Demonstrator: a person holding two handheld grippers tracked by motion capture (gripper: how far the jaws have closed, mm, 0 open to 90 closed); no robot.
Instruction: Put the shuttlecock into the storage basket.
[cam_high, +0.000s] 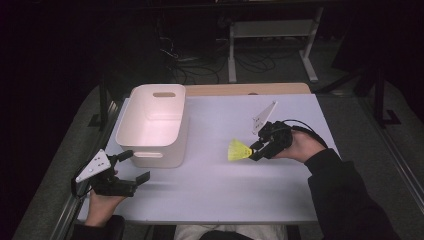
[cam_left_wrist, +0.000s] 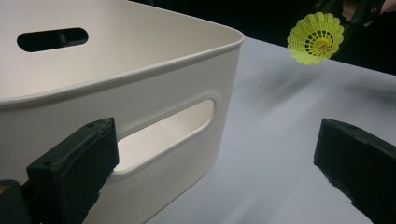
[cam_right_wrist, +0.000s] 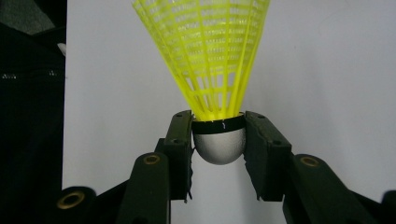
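two hand-held grippers are at work over the white desk (cam_high: 225, 190): the right hand-held gripper (cam_high: 255, 149) is clamped on the grey rounded cork of a yellow shuttlecock (cam_high: 239, 150), whose skirt fans out straight ahead of its jaws, raised above the desk. the left hand-held gripper (cam_high: 134, 166) has its jaws spread wide with nothing between them, one jaw just beside the near handle slot of the white bin (cam_high: 150, 127), and the shuttlecock is well apart from it, beyond the bin's corner.
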